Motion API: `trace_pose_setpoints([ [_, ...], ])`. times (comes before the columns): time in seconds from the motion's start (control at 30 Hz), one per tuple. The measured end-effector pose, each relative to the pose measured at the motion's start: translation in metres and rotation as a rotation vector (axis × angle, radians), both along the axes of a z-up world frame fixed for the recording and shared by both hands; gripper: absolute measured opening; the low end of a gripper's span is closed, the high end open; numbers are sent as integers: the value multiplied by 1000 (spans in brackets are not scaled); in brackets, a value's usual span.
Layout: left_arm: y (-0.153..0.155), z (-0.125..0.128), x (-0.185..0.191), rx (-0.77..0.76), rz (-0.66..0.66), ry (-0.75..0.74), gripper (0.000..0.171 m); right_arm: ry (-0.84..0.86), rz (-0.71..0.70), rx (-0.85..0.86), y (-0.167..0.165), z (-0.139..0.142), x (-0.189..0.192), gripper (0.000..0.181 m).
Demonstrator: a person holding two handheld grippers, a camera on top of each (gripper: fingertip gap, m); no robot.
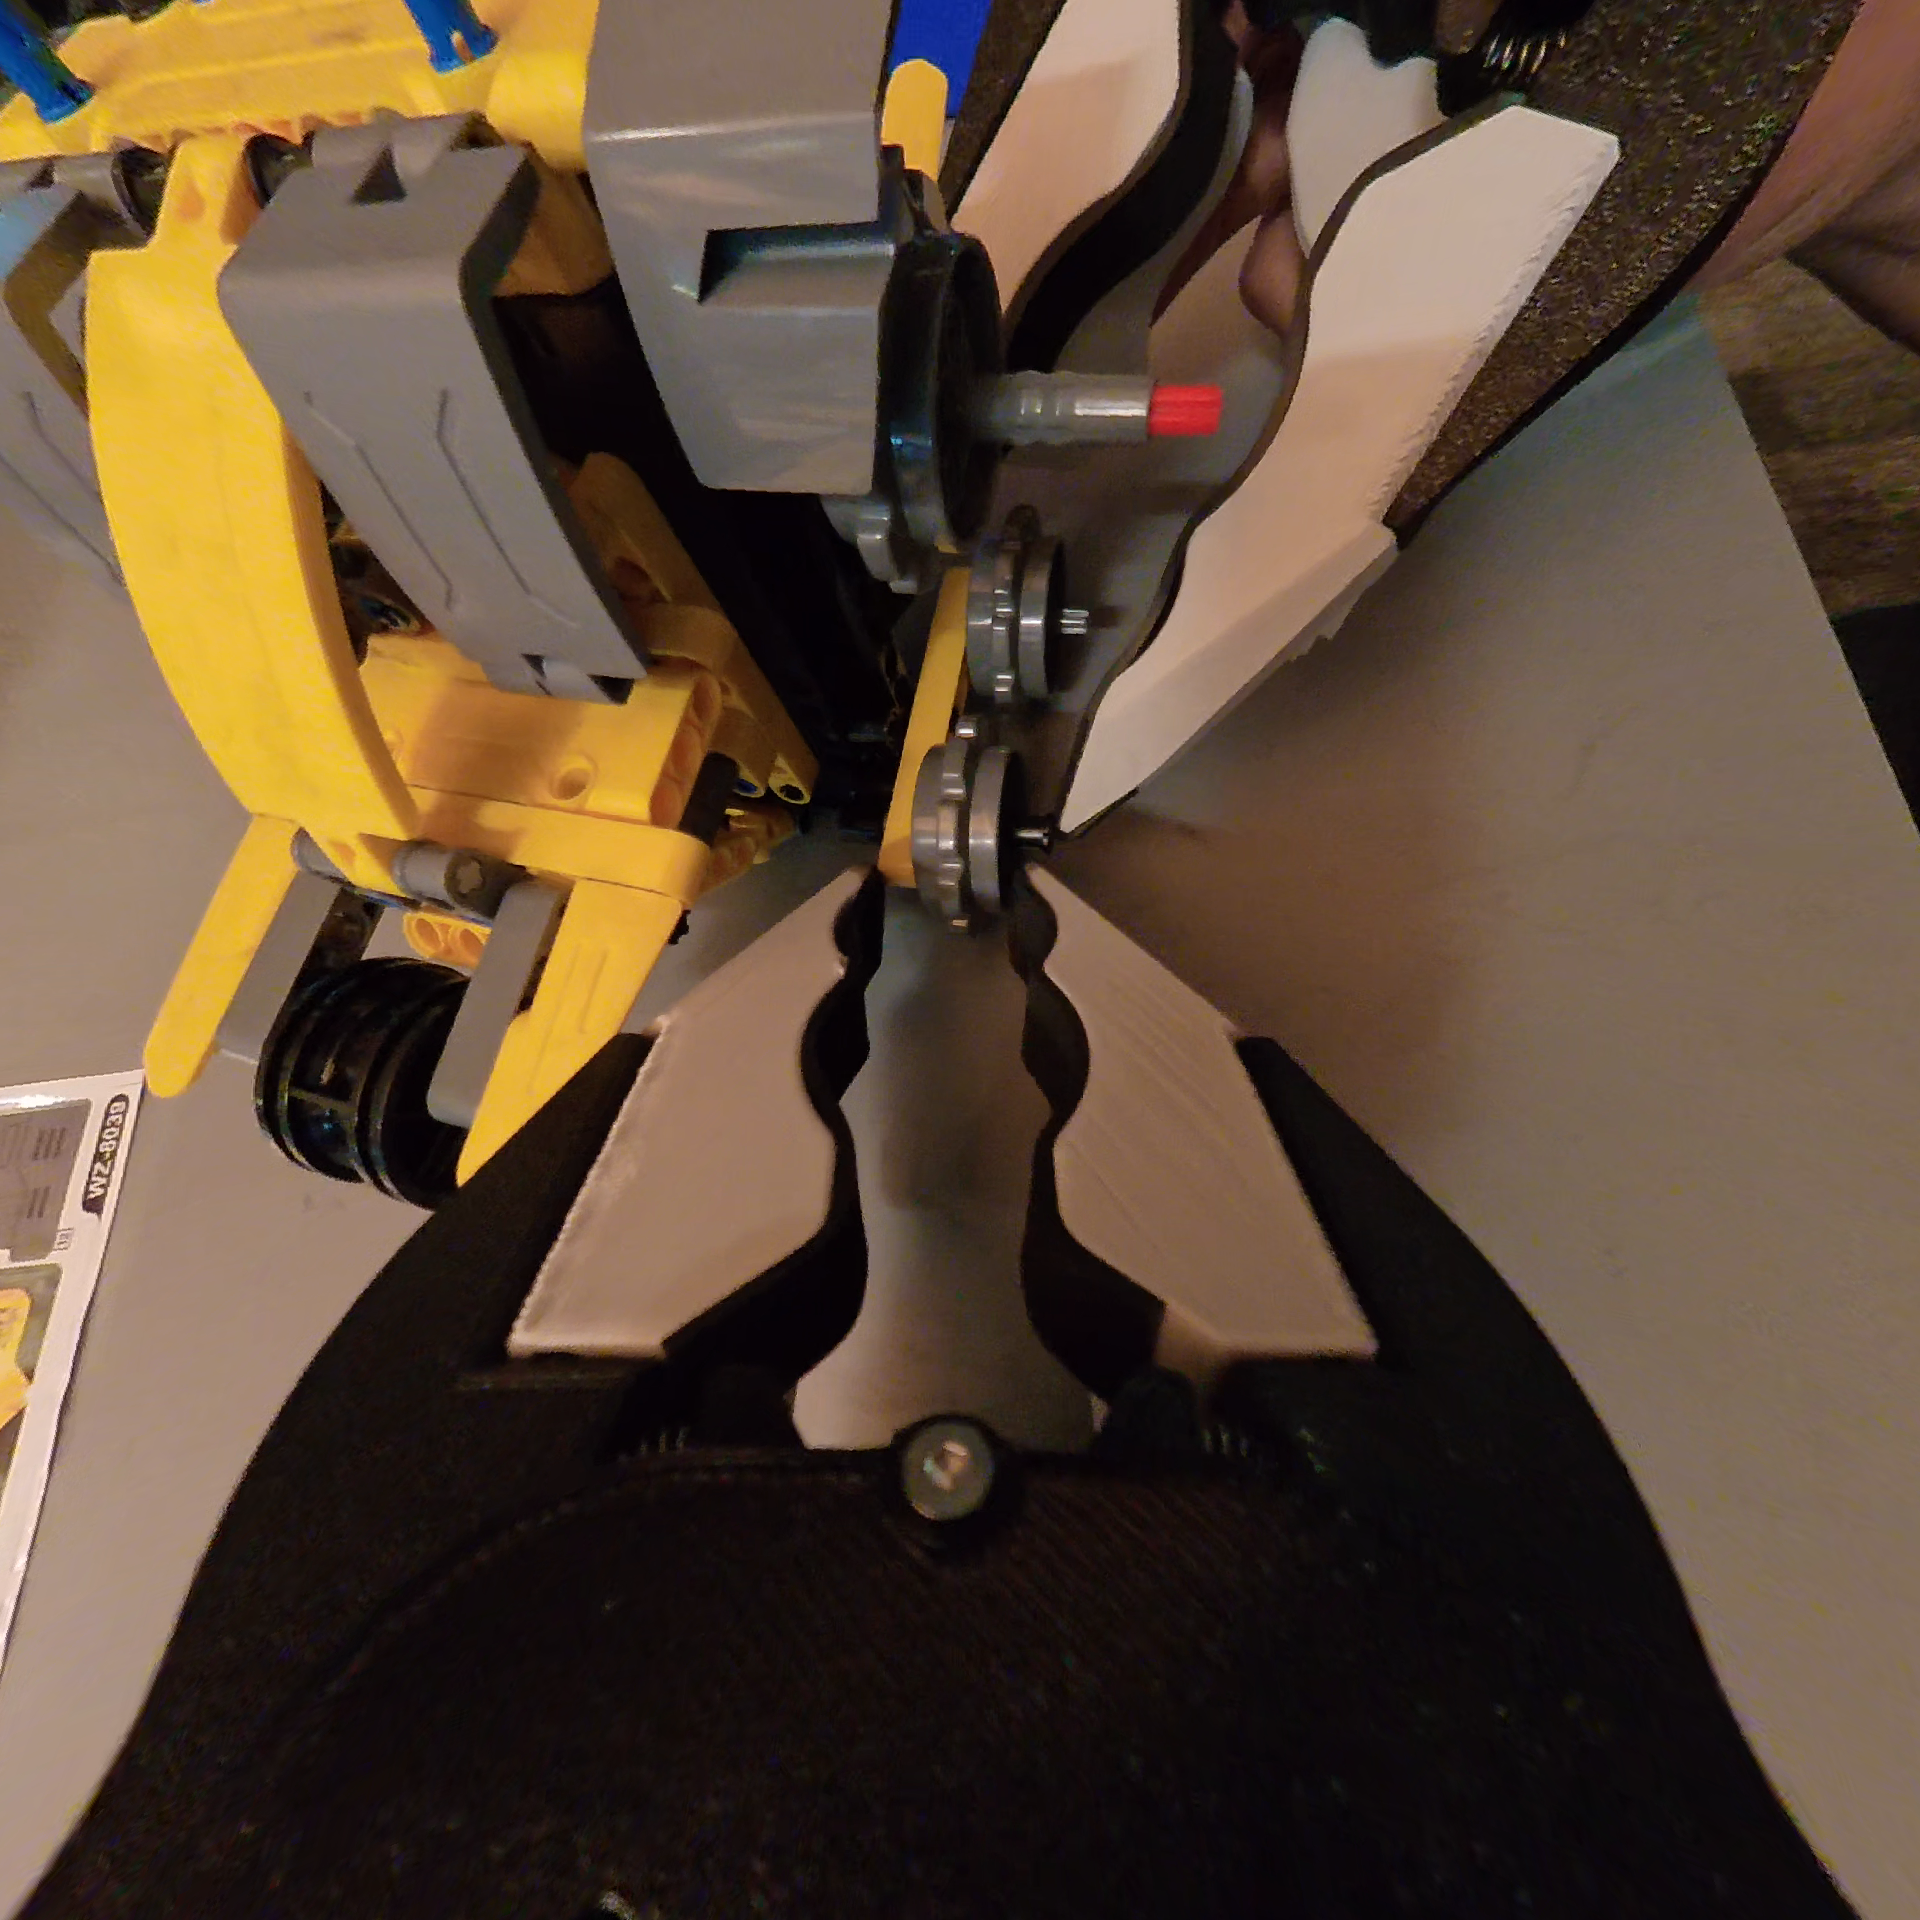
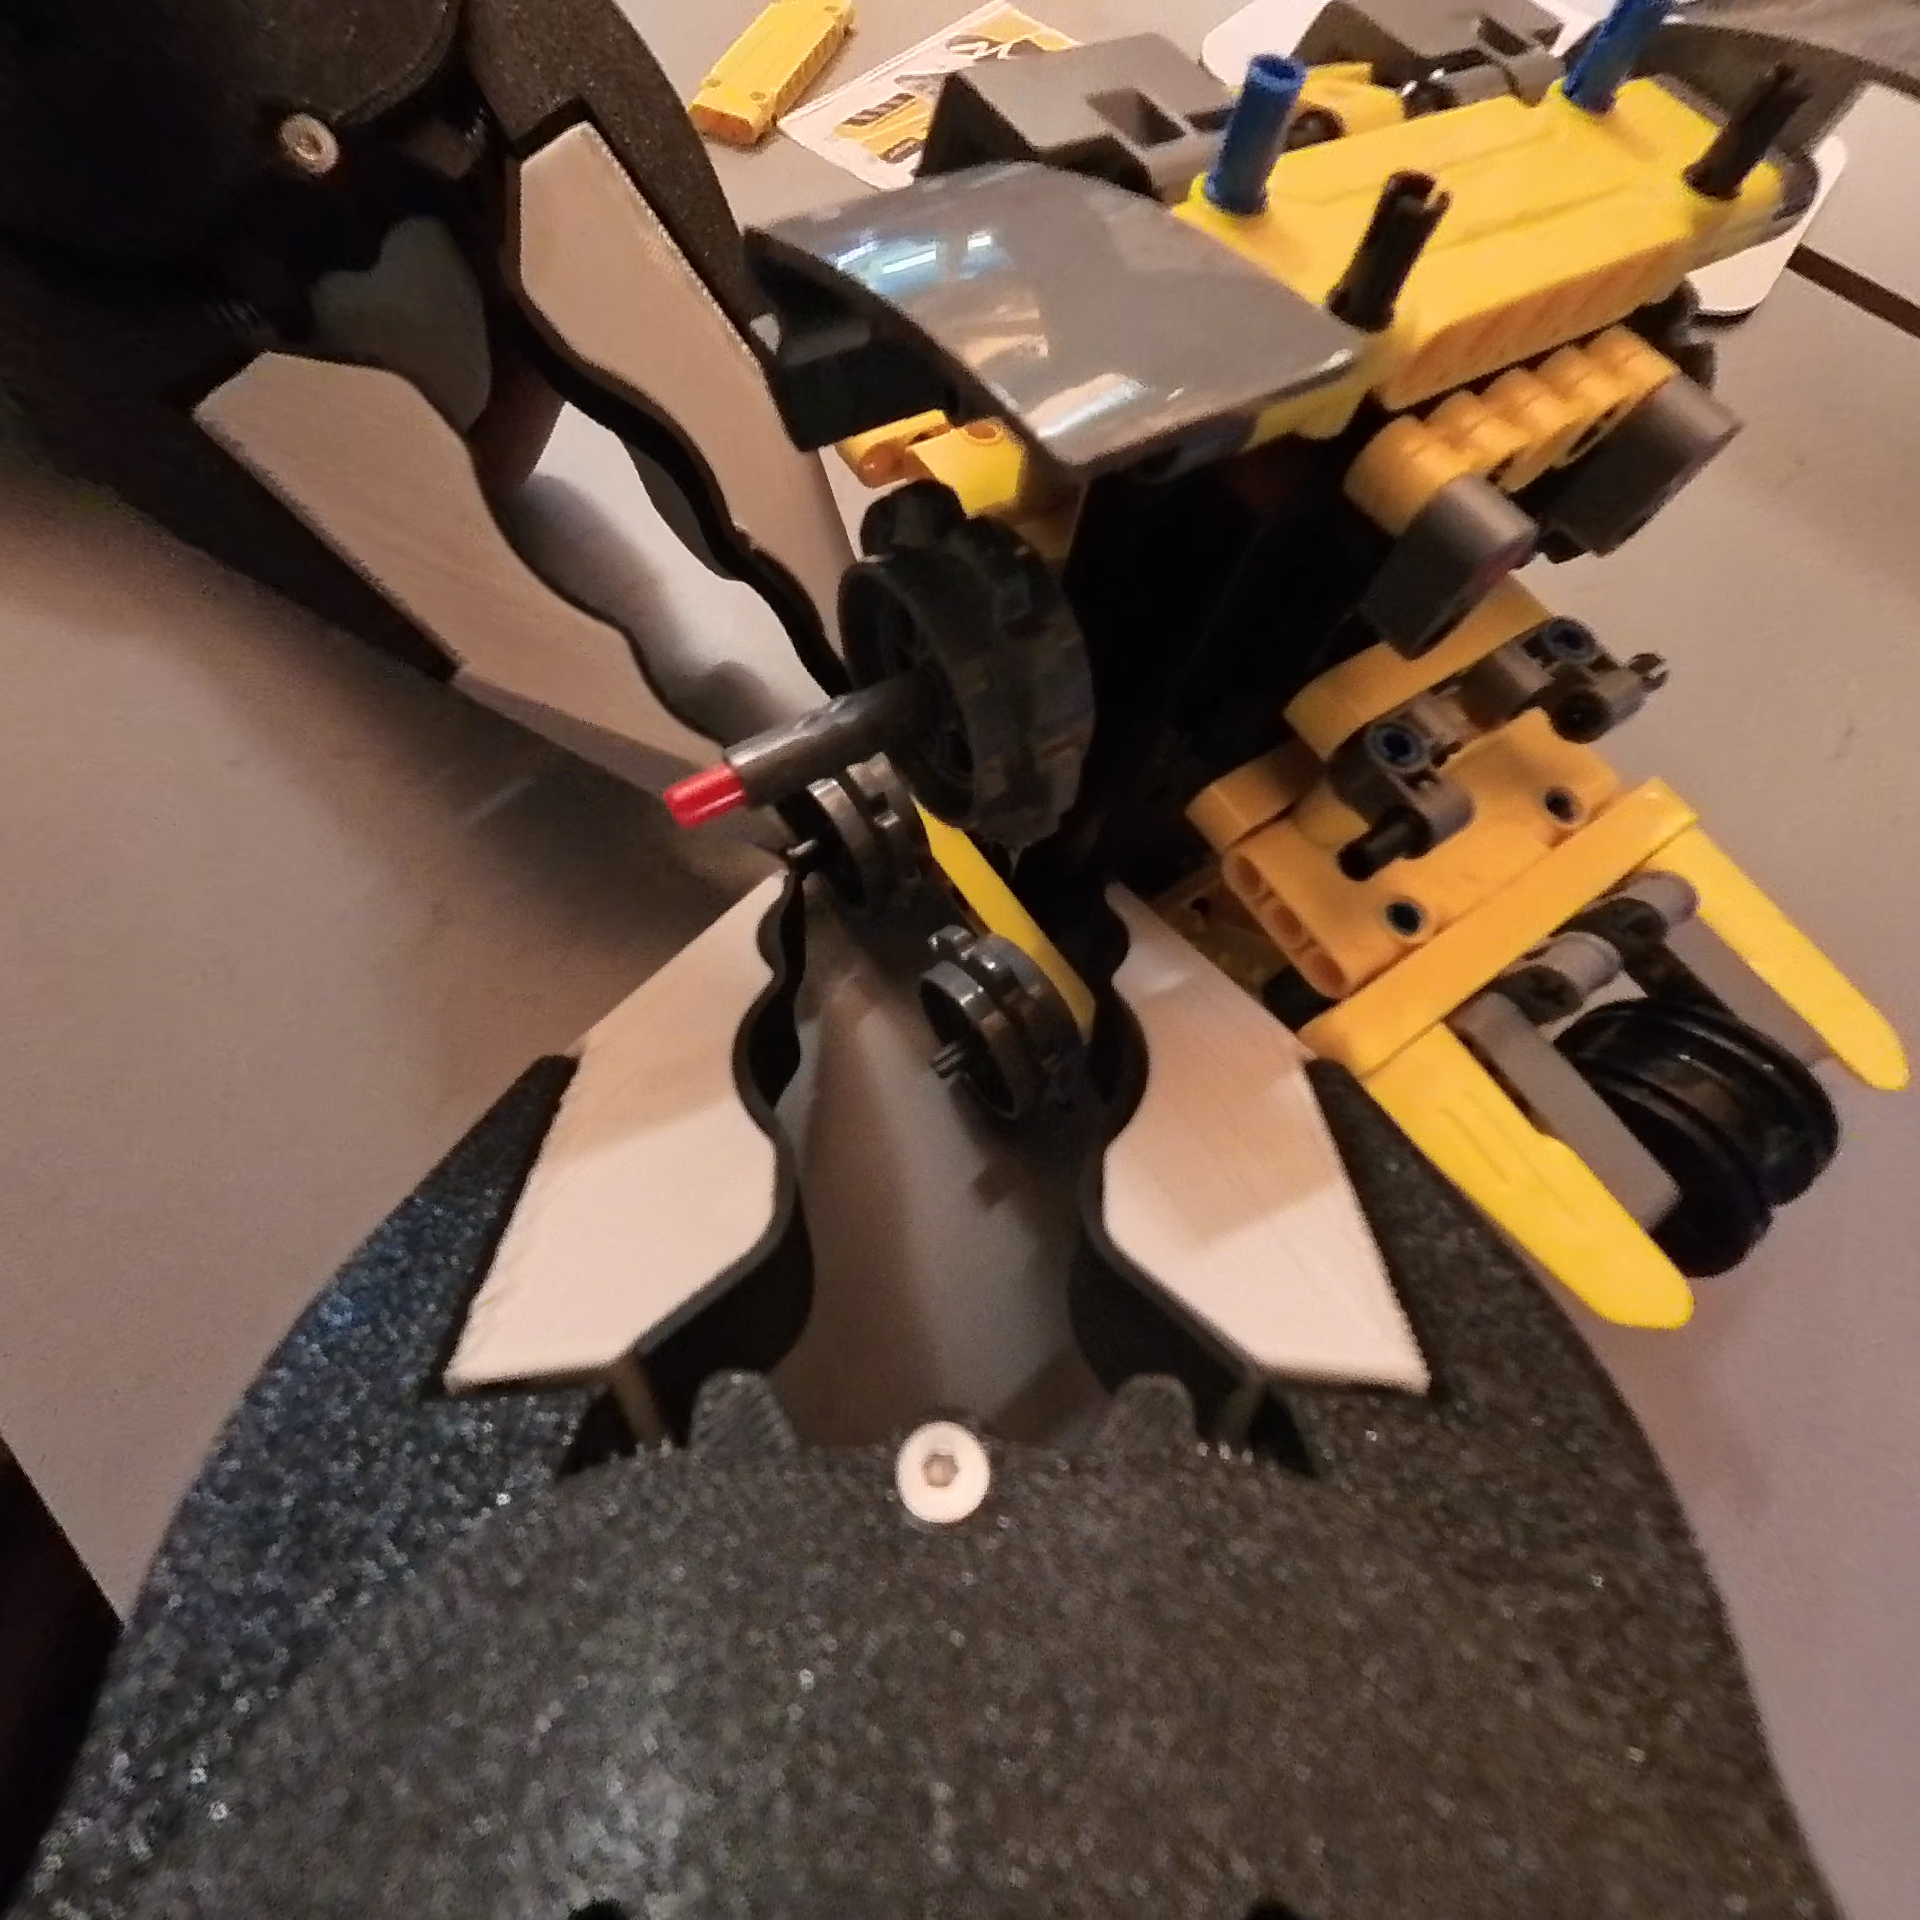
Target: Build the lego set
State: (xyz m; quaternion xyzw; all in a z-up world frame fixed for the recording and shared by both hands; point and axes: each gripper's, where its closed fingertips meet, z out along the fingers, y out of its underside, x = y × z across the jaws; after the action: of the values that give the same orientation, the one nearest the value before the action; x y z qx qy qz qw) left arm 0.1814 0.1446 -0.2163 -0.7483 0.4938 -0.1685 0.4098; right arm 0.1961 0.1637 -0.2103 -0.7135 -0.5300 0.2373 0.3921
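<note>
Yellow brick vehicle (image 2: pixel 1455 727), three grey discs (image 1: pixel 961 831), two grippers (image 1: pixel 945 883).

yellow brick model (image 1: pixel 312 520) cropped at top, printed leaflet (image 1: pixel 52 1247) cut off left

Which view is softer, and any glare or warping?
Right wrist view: softer, motion blur on the red-tipped axle and yellow prongs; window glare on the grey panel. Left wrist view: sharper, the axle crisp, no strong glare. Both: warm dim light, fisheye bending at the edges, soft shadows on the table.
</note>
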Motion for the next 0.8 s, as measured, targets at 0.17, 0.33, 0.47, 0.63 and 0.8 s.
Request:
trace_pose_setpoints([
  [0.17,-4,0,2,-16,-36,-6,31,-3,0,3,0,0,0,54],
  [0.33,-8,0,3,-34,-58,-16,38,-4,-1,3,0,0,0,54],
  [0.47,-10,0,5,-51,-76,-26,46,-4,-1,3,0,0,0,54],
  [0.63,-20,-2,7,-75,-130,-14,68,0,-4,-11,1,0,0,54],
  [0.8,-14,-2,6,-73,-80,-17,56,-4,-5,-3,1,-1,0,54],
])
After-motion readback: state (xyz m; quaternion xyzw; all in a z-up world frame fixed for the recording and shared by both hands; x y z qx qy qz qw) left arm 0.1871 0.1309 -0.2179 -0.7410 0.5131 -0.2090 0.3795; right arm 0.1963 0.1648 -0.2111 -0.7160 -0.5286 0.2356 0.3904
